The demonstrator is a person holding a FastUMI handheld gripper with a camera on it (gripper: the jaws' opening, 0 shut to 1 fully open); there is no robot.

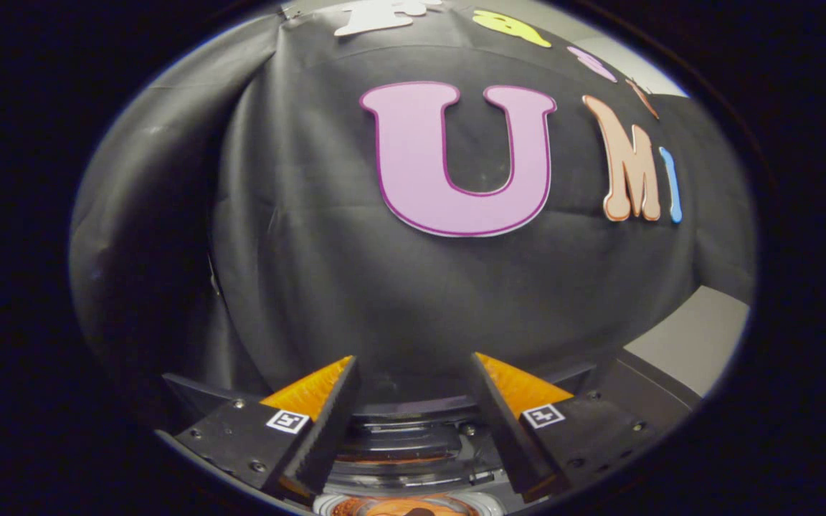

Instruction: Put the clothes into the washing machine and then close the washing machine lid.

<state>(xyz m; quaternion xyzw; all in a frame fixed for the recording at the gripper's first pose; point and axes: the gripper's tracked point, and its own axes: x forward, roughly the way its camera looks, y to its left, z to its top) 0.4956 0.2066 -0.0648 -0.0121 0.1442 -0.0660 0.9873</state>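
Parted wide, the claw [413,373] holds nothing: its two fingers [327,423] stand well apart, with only open air and black cloth between their tips. Each finger carries a small square black-and-white marker [288,421] on its near block.

Below and between the fingers lies a dark round opening with ringed rims [406,448], most likely the top of the washing machine, seen at a steep angle. At its nearest part sits a pale ring holding something orange-brown [402,507]; whether that is clothing inside the drum I cannot tell, as it is cut off and blurred.

Beyond the fingers hangs the black cloth wall of the booth [312,236], creased and bulging toward the claw, with a darker fold [155,251] to the left. On the far right, a flat grey surface [692,344] runs off past a dark slanted edge; it could be a counter or a lid panel, and the distortion makes it hard to say which.
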